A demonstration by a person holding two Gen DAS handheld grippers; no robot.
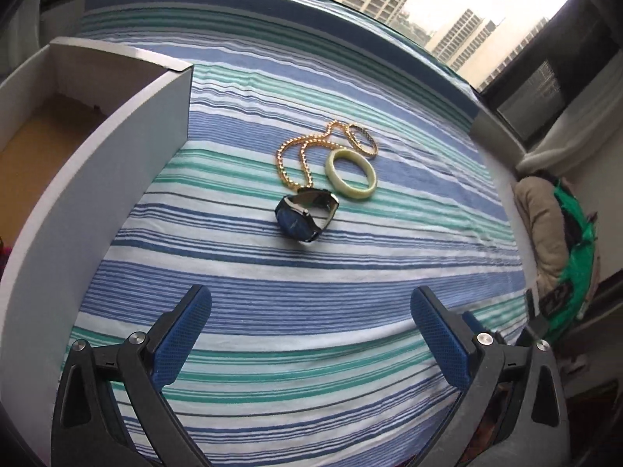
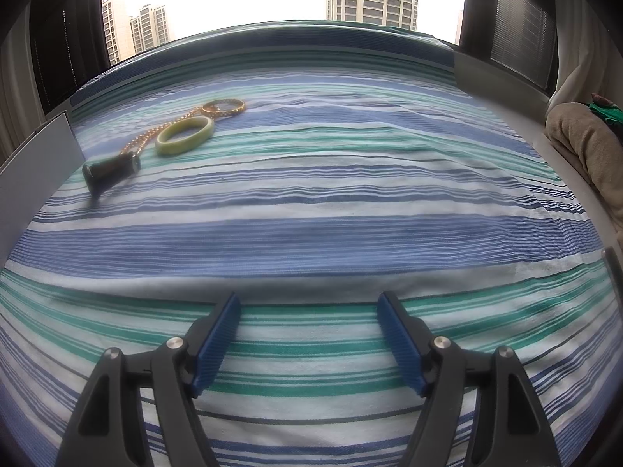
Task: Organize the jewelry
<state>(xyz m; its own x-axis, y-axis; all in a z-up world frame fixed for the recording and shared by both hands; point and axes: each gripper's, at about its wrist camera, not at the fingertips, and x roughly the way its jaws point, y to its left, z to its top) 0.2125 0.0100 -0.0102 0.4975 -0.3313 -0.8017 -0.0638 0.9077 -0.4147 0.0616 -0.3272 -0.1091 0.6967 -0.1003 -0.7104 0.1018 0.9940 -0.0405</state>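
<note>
On my left stands the box [image 1: 117, 148], white-walled and open on top, its near corner close beside the jewelry. Its wall is the edge I must lift over.

Next comes the pile, on the striped sheet [image 1: 311, 272] well ahead of my left claw [image 1: 311, 311], which hangs wide with nothing between its pads. The watch [image 1: 305, 214] lies nearest, on its side; I judge it the heaviest piece, stiff at the case, best pinched across the band loop. The gold chain [image 1: 300, 155] trails behind it, touching it; limp and slippery, it will likely sag and slide, so I would take it where the strands bunch. The pale green bangle [image 1: 351, 175] lies flat just right of the chain: rigid, smooth, probably brittle, so I'd grip across the rim gently. Thin gold bangles [image 1: 362, 139] lean beyond it, light and liable to roll.

Further right the sheet is bare, good room for swinging. My right claw [image 2: 309, 311] is wide and empty, low over the cloth. The soft sheet may wrinkle under my pads. At far right the bed's edge meets a beige bundle [image 2: 584, 148].
</note>
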